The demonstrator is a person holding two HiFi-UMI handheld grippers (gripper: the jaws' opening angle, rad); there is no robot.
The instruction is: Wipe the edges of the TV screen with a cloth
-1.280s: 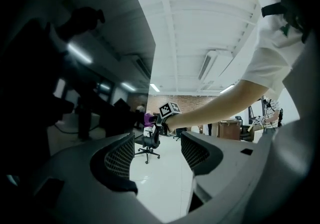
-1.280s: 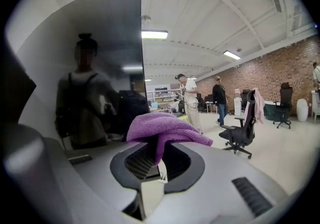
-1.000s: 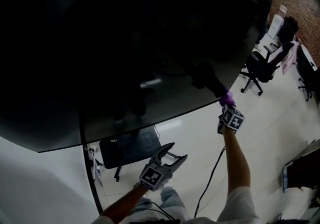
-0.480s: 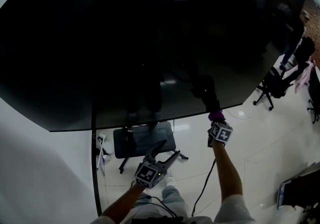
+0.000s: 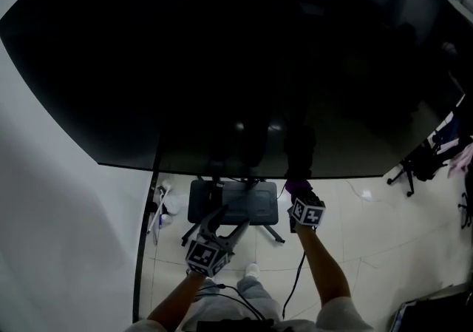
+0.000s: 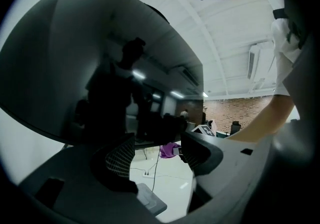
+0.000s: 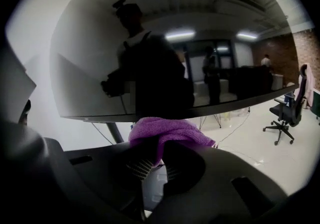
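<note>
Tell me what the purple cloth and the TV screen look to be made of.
Purple cloth: probably microfibre or terry, matte; its surface looks nubby and folds softly. TV screen: glossy glass or hard plastic, can't tell which; it gives clear, mirror-like reflections.

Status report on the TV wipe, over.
Right gripper shut on purple cloth, at TV screen bottom edge. Left gripper open, empty, below the screen. Nothing seen blocking that edge.
</note>
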